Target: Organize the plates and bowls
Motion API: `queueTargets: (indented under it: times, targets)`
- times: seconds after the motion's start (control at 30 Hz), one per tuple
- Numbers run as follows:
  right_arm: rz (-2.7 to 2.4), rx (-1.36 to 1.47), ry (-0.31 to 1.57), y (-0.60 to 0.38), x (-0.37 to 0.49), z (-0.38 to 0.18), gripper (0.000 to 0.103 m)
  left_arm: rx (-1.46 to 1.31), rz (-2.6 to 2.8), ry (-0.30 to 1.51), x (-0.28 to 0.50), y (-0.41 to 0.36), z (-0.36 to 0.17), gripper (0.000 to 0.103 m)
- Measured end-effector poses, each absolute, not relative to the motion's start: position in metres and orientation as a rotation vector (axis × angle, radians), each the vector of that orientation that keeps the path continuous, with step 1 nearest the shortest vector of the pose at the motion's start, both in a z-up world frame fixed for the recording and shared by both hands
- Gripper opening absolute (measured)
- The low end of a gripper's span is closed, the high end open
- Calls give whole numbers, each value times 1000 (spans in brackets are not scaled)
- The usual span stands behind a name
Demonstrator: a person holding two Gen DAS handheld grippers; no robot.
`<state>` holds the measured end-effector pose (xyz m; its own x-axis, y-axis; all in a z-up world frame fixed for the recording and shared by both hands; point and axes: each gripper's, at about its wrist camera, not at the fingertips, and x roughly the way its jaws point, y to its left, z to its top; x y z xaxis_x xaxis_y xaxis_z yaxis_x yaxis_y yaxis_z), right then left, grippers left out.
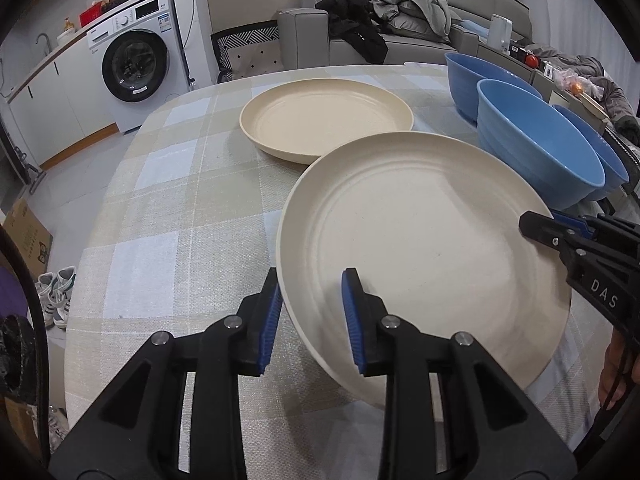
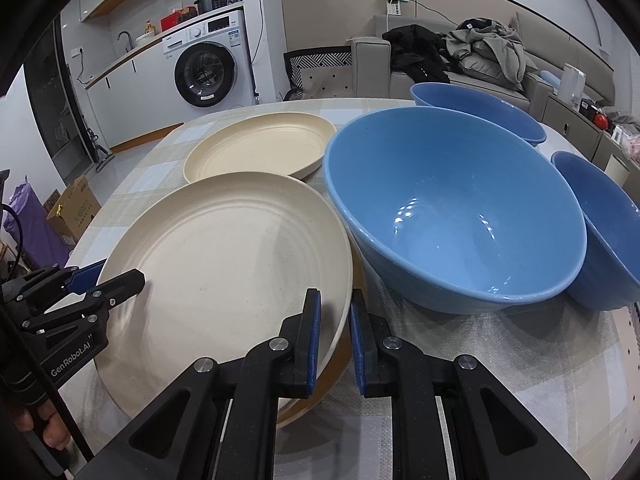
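A near cream plate (image 1: 420, 232) is tilted, its near edge off the checked tablecloth (image 1: 172, 208). My left gripper (image 1: 314, 280) straddles the plate's left rim with a wide gap between its pads. My right gripper (image 2: 335, 298) is closed on the same plate (image 2: 224, 264) at its right rim; it also shows in the left wrist view (image 1: 536, 228). A second cream plate (image 1: 326, 118) lies flat farther back (image 2: 260, 148). Three blue bowls (image 2: 456, 208) (image 2: 476, 112) (image 2: 604, 232) stand to the right of the plates.
The round table's left edge (image 1: 96, 240) drops to a tiled floor with shoes (image 1: 56, 292) and a cardboard box (image 1: 28, 236). A washing machine (image 1: 136, 60) and a grey sofa with clothes (image 1: 384, 20) stand beyond the table.
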<state>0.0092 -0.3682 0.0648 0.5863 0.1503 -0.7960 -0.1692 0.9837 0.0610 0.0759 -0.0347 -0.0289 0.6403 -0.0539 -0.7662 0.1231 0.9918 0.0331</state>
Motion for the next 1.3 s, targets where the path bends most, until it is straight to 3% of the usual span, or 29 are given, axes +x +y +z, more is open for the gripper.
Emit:
queueTargets:
  times: [1.03, 1.17, 1.3]
  targets:
    - [94, -178, 880, -353, 2, 51, 15, 145, -89, 869, 77, -43, -41, 26]
    - [106, -158, 896, -358, 2, 54, 15, 89, -98, 883, 79, -34, -39, 32]
    - [133, -110, 910, -364, 1, 62, 21, 21, -129, 862, 77, -23, -27, 50]
